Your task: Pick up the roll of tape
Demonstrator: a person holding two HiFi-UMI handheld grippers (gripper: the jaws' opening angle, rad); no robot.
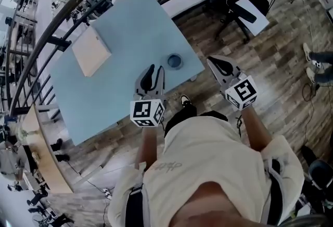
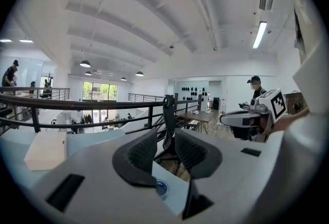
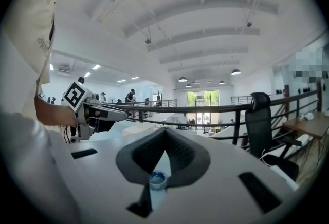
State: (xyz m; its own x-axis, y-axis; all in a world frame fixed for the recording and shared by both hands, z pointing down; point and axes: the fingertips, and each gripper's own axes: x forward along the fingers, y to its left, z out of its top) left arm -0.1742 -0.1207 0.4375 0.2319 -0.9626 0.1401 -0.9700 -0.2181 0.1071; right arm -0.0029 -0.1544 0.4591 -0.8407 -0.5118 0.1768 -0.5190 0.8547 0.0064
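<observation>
The roll of tape lies flat on the pale blue desk, close to the desk's near right corner, with neither tool touching it. The left tool hovers over the desk's near edge, just beside the roll and on its left. In the left gripper view its jaws stand a little spread, with a narrow gap between the dark ribbed pads and nothing held between them. The roll shows low in that gap, down on the desk. The right tool is off the desk's right edge, above the wooden floor, near the roll on its right. In the right gripper view its jaws are pressed together at the tips and pinch nothing, and the roll appears below them through the opening nearer their base. A pale rectangular board lies farther back on the desk's left part, well apart from the roll. A black office chair stands on the floor beyond the desk's right side.
</observation>
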